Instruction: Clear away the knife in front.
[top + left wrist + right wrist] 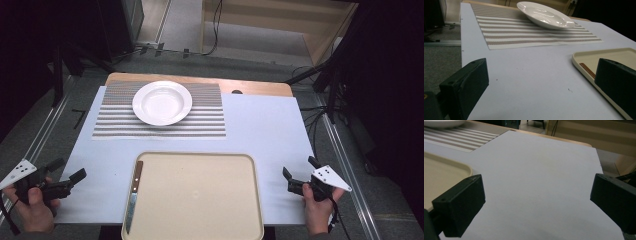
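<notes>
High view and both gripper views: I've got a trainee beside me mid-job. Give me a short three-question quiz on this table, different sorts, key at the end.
1. True or false: the knife lies along the left edge of the tray.
2. Multiple choice: the white plate rests on
A. the tray
B. the striped placemat
C. the bare table
3. Fill in: the jaws of the left gripper and the right gripper are both ____.

Key
1. True; its brown handle points away from the person.
2. B
3. Open, with nothing between them.
</notes>
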The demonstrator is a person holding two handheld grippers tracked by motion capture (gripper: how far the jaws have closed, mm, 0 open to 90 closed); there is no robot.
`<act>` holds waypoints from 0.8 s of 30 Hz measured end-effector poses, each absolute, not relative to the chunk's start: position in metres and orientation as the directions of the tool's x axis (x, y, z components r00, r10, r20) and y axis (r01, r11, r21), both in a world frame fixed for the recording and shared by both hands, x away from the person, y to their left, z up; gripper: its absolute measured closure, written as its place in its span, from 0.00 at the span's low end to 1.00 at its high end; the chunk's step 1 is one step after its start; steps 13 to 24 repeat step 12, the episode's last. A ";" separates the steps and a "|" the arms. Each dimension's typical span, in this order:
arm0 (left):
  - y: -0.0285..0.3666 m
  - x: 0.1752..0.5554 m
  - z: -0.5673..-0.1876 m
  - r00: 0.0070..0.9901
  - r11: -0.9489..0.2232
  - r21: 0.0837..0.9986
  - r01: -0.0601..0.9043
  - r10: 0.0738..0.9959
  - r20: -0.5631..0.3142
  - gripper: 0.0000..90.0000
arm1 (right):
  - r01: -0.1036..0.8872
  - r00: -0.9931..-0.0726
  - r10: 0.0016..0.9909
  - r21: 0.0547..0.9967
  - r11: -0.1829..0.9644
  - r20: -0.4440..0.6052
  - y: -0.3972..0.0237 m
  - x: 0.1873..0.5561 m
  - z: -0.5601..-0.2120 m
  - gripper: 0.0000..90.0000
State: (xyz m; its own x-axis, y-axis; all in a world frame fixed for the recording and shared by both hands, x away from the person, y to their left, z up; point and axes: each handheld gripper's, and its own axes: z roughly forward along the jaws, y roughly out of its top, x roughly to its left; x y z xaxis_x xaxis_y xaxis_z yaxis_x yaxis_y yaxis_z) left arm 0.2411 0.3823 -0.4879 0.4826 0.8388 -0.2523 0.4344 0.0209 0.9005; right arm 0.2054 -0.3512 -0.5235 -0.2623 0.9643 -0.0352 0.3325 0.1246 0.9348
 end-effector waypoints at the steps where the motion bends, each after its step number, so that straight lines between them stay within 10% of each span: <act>1: 0.382 0.241 -0.488 0.482 0.021 0.900 0.435 0.839 -0.253 0.00 | 0.333 -0.262 0.964 0.935 0.124 -0.035 -0.351 0.205 -0.523 0.00; 24: 0.382 0.241 -0.488 0.482 0.020 0.900 0.436 0.839 -0.252 0.00 | 0.333 -0.266 0.963 0.934 0.130 -0.039 -0.351 0.206 -0.524 0.00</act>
